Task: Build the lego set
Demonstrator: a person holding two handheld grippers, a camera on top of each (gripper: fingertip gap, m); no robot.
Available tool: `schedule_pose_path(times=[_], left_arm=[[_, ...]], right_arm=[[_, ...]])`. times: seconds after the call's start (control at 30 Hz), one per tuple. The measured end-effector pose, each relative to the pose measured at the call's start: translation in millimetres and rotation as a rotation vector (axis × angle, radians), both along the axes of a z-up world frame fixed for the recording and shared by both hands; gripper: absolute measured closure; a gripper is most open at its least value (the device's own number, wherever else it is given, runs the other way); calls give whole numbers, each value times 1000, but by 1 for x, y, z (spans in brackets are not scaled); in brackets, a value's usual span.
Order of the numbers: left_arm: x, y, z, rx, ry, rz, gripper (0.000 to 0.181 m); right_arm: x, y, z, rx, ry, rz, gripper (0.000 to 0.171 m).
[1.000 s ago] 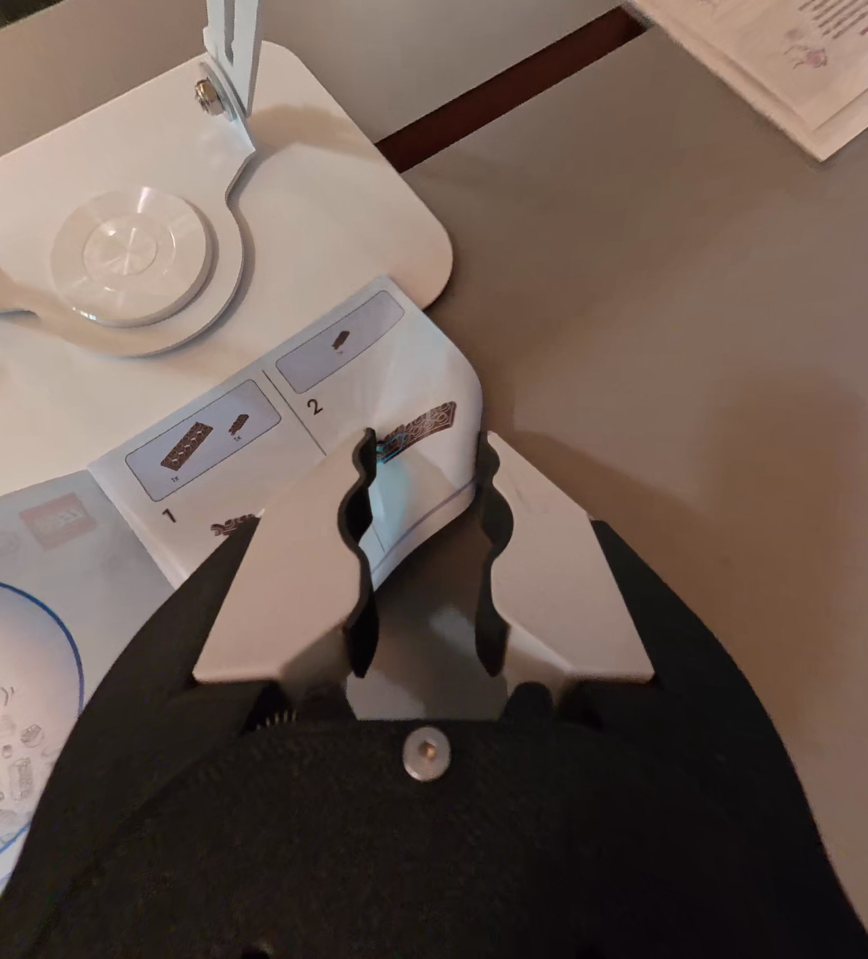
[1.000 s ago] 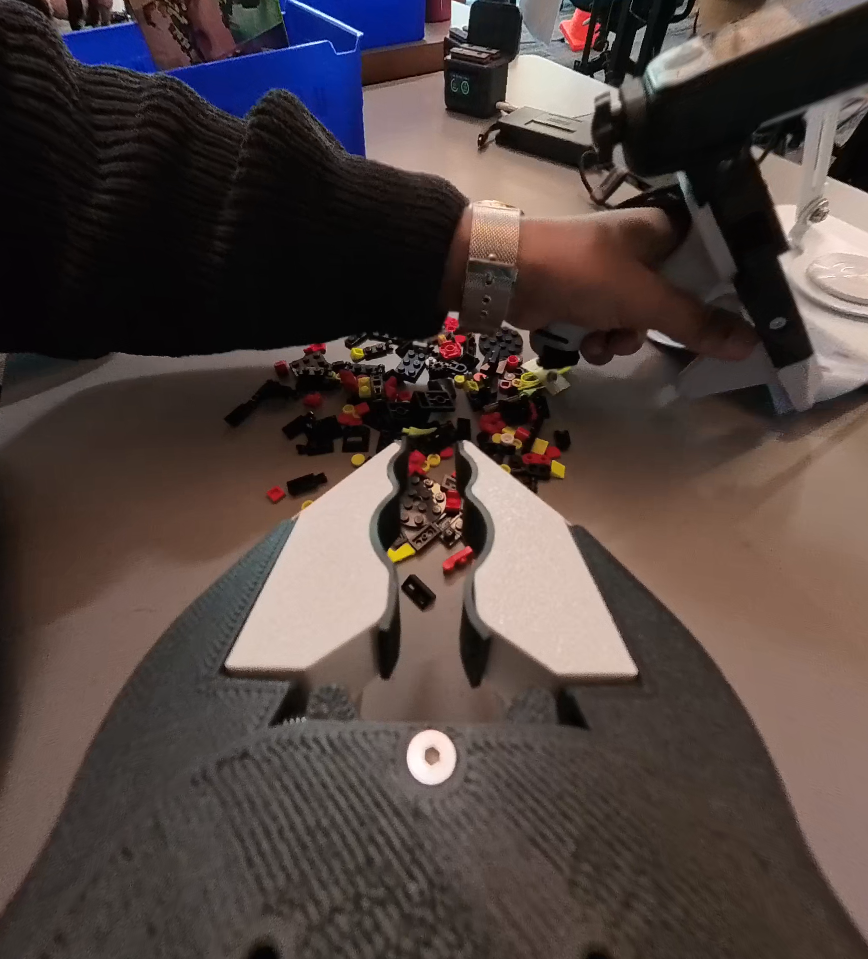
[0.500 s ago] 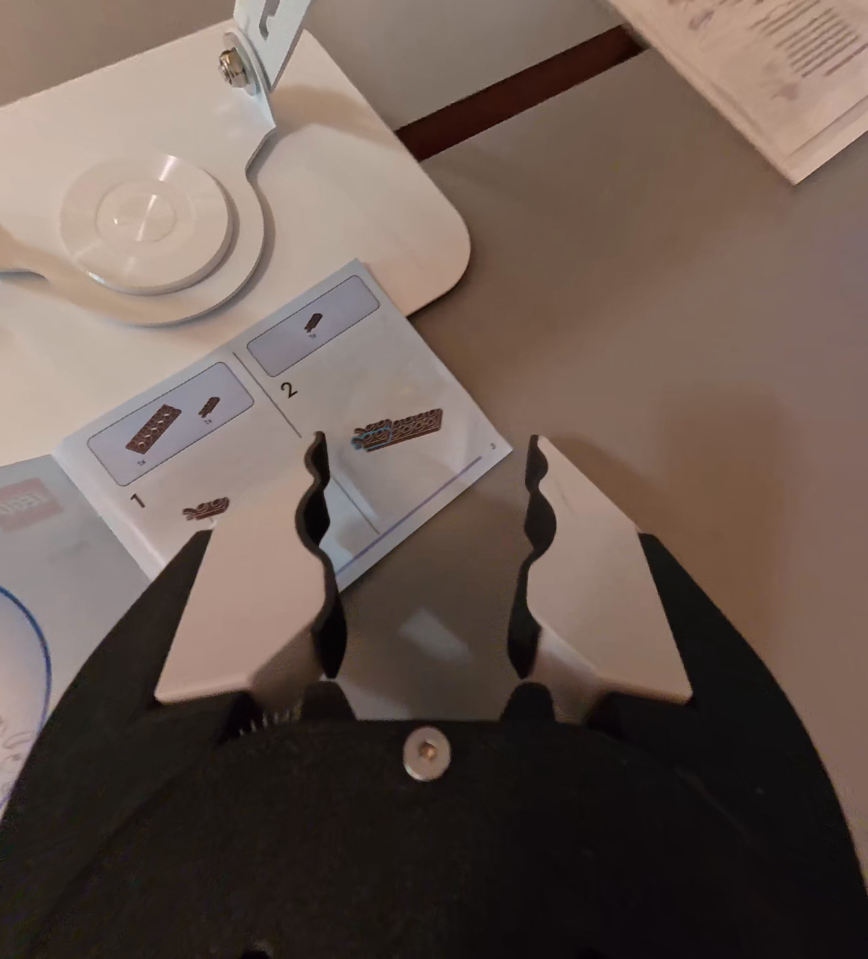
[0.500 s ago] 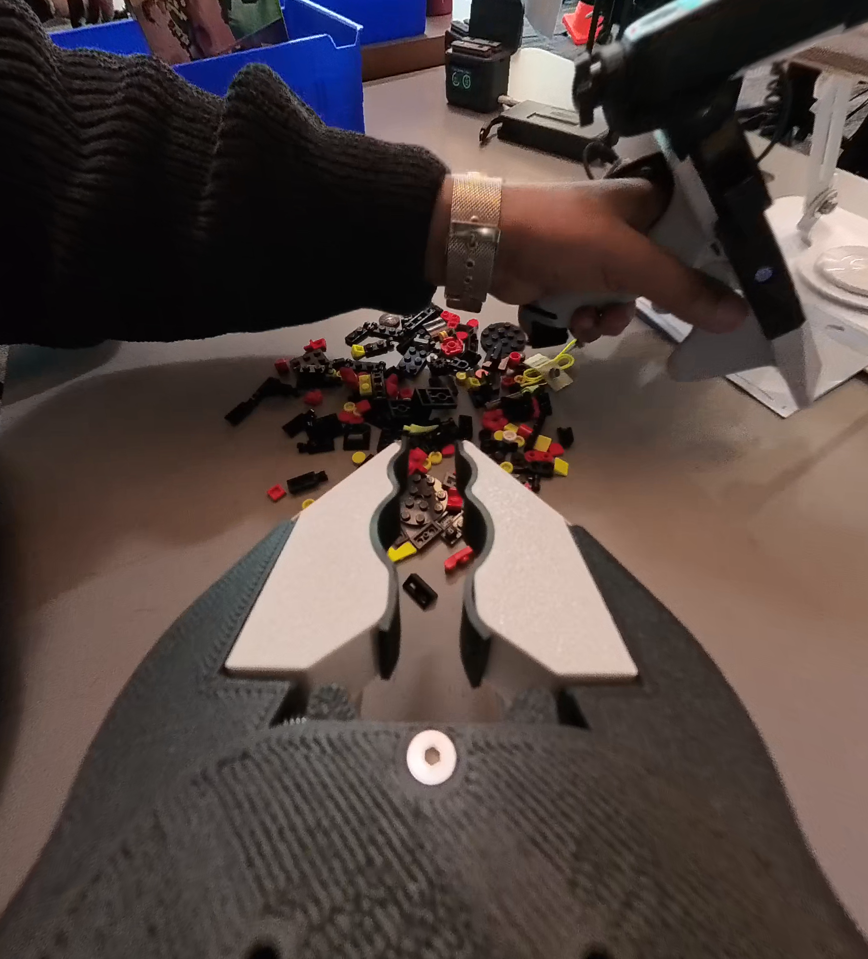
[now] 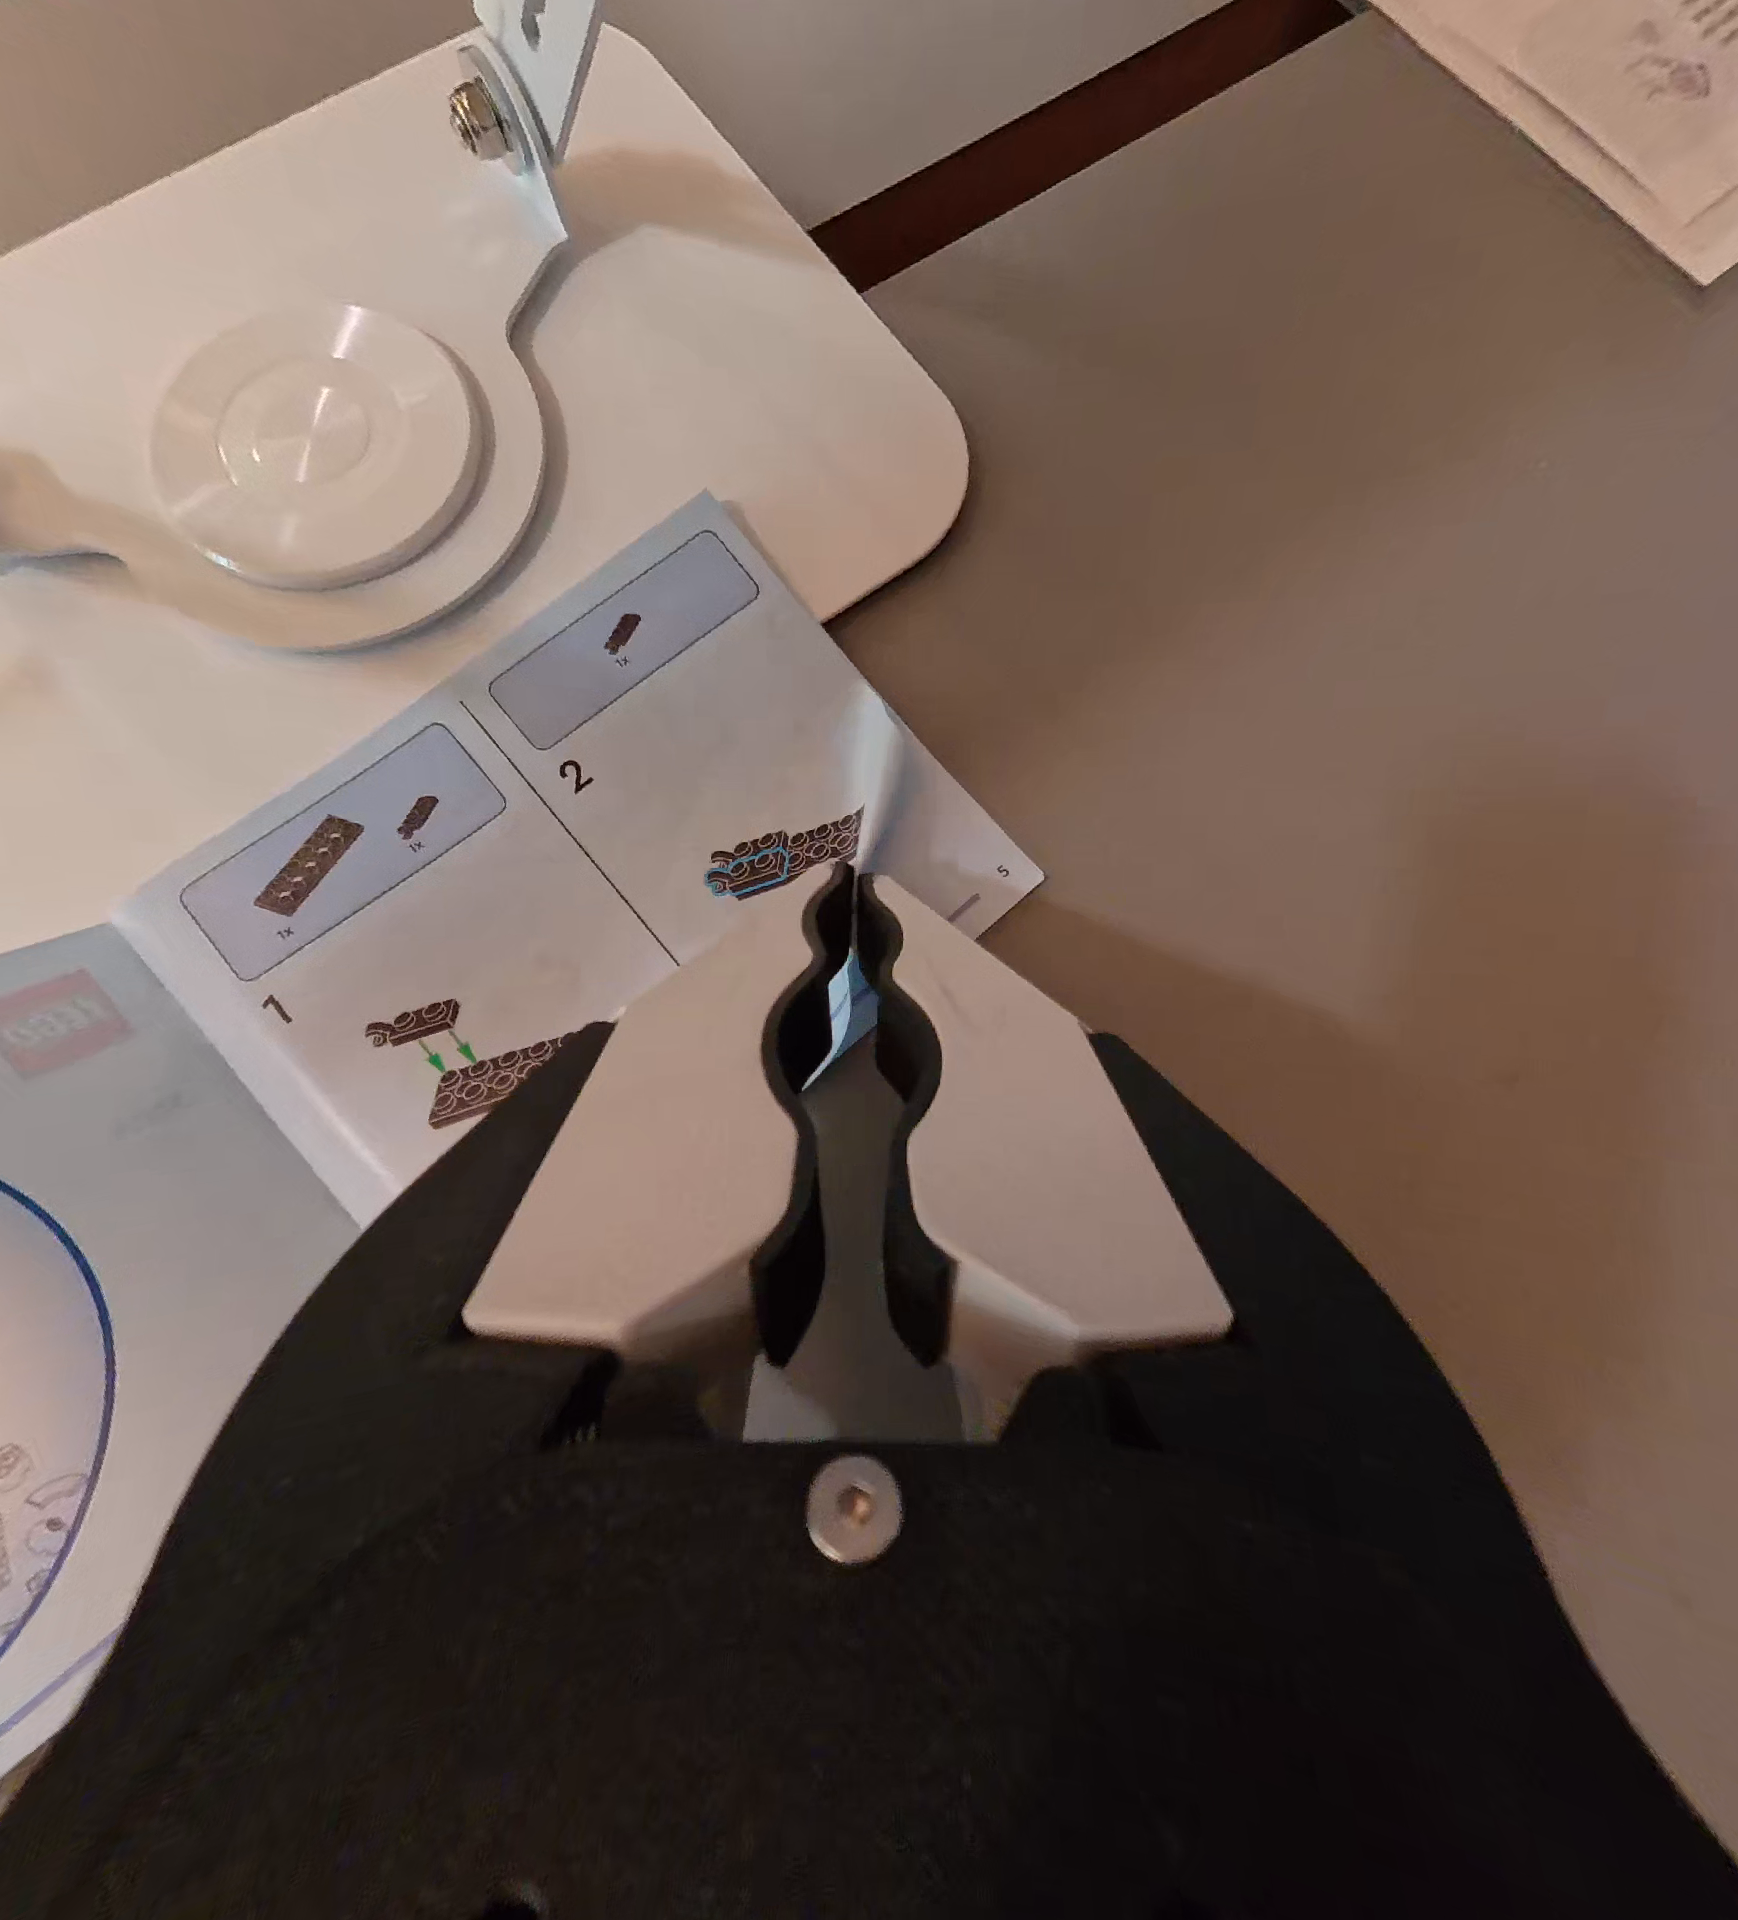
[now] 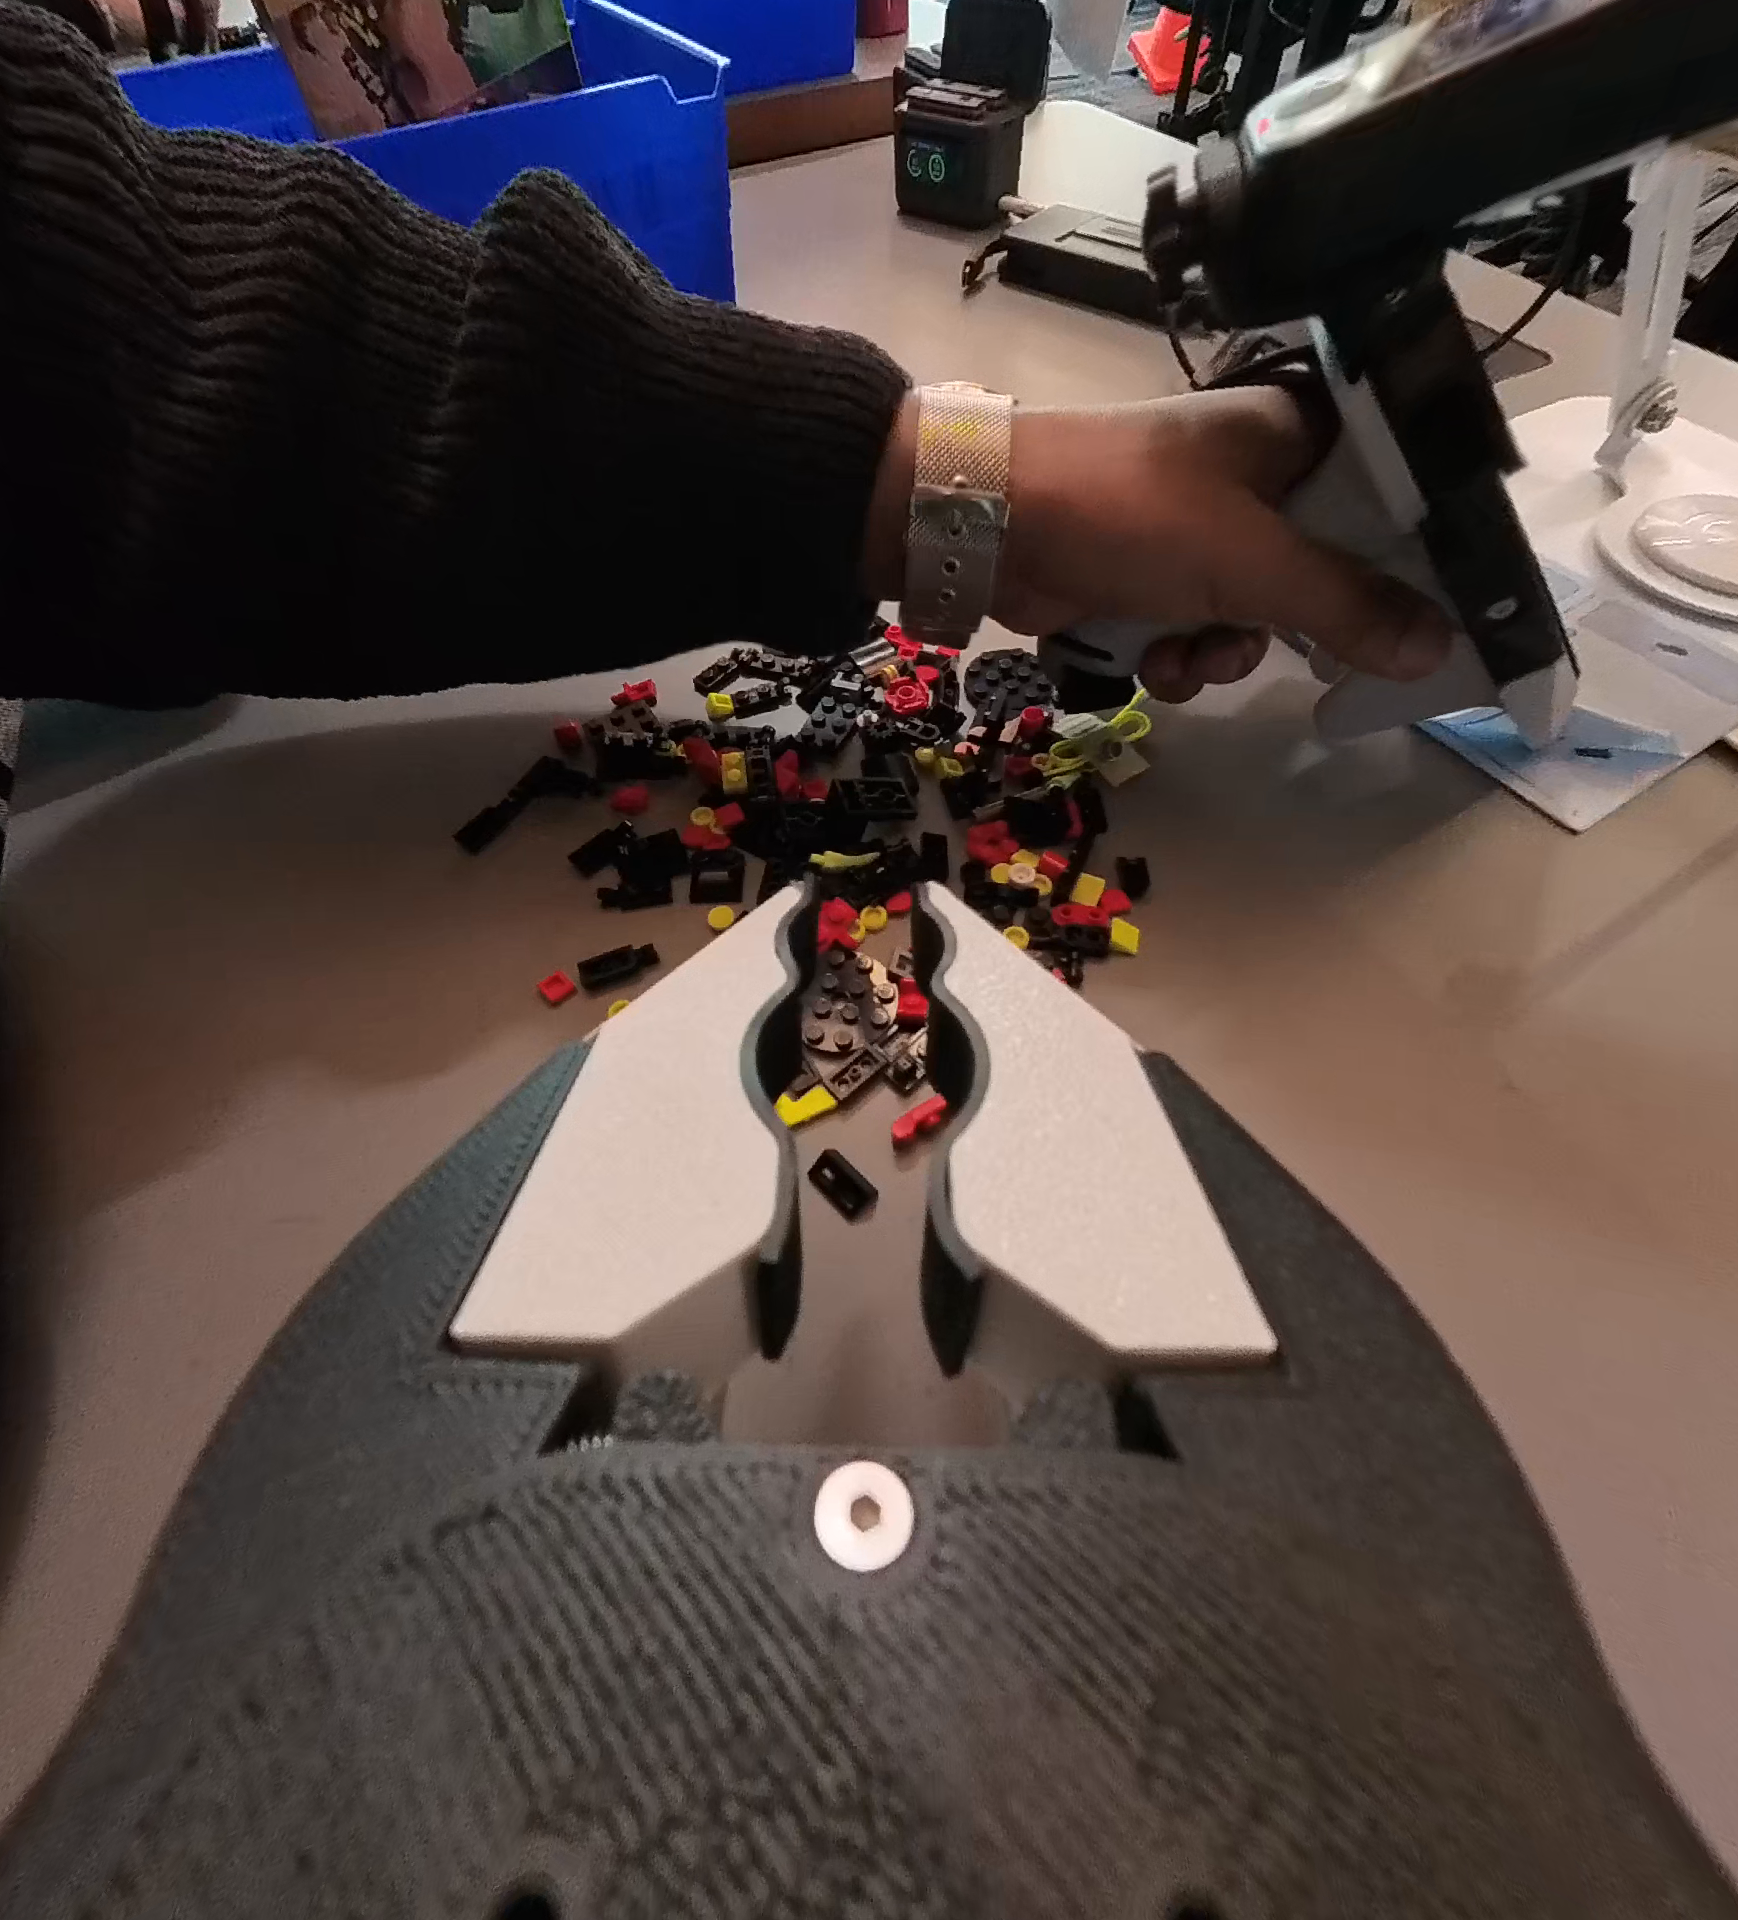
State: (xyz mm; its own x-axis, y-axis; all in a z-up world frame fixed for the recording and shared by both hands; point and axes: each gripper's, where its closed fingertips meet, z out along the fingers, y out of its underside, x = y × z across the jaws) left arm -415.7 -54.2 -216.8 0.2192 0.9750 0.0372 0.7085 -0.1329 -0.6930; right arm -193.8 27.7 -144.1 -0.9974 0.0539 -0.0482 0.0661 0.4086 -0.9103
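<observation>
The open instruction booklet [image 5: 532,883] lies partly on a white stand base [image 5: 719,395]. My left gripper [image 5: 854,883] is shut on the lower right edge of its right page, and the paper shows between the pads. In the right wrist view the left gripper [image 6: 1540,717] points down onto the booklet [image 6: 1613,769]. A pile of black, red and yellow lego pieces [image 6: 844,790] lies on the grey table. My right gripper [image 6: 863,899] hovers over the near edge of the pile, slightly open and empty.
A person's dark-sleeved arm [image 6: 325,436] reaches across above the pile. Blue bins [image 6: 584,156] and black devices [image 6: 958,145] stand at the back. The white stand base with its disc [image 6: 1727,540] is at the right. Printed sheets [image 5: 1623,104] lie at the far right.
My left gripper let go of the page and opened wide half a second ago, then shut again on the page's edge. My right gripper has stayed still.
</observation>
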Motion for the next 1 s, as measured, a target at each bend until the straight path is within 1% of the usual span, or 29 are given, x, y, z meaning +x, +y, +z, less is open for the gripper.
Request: schedule_pose_path(times=[0.13, 0.23, 0.3, 0.4, 0.57, 0.63, 0.67, 0.73, 0.93, 1.0], left_arm=[[1, 4, 18, 97, 51, -4, 181], [5, 10, 44, 216, 137, -37, 181], [13, 6, 60, 293, 194, -41, 179], [28, -17, 74, 428, 243, 18, 177], [47, -62, 83, 857, 220, 158, 178], [53, -81, 85, 988, 211, 209, 178], [56, -87, 84, 1013, 202, 212, 180], [63, -96, 77, 1004, 185, 187, 181], [74, -118, 69, 982, 220, 210, 179], [77, -123, 68, 972, 230, 205, 175]], right_arm=[[0, 0, 0, 1, 3, 0, 155], [-1, 0, -1, 4, 2, -1, 155], [-1, 1, 0, 2, 3, -4, 155], [-1, 0, -1, 2, 0, -3, 155], [0, -1, -5, 9, -9, 0, 155], [-1, -1, -6, 15, -8, -2, 155], [-1, -1, -7, 18, -6, -4, 155], [-3, -1, -8, 20, 0, -9, 157], [-7, 0, -8, 17, 11, -26, 158], [-8, 1, -9, 22, 17, -28, 158]])
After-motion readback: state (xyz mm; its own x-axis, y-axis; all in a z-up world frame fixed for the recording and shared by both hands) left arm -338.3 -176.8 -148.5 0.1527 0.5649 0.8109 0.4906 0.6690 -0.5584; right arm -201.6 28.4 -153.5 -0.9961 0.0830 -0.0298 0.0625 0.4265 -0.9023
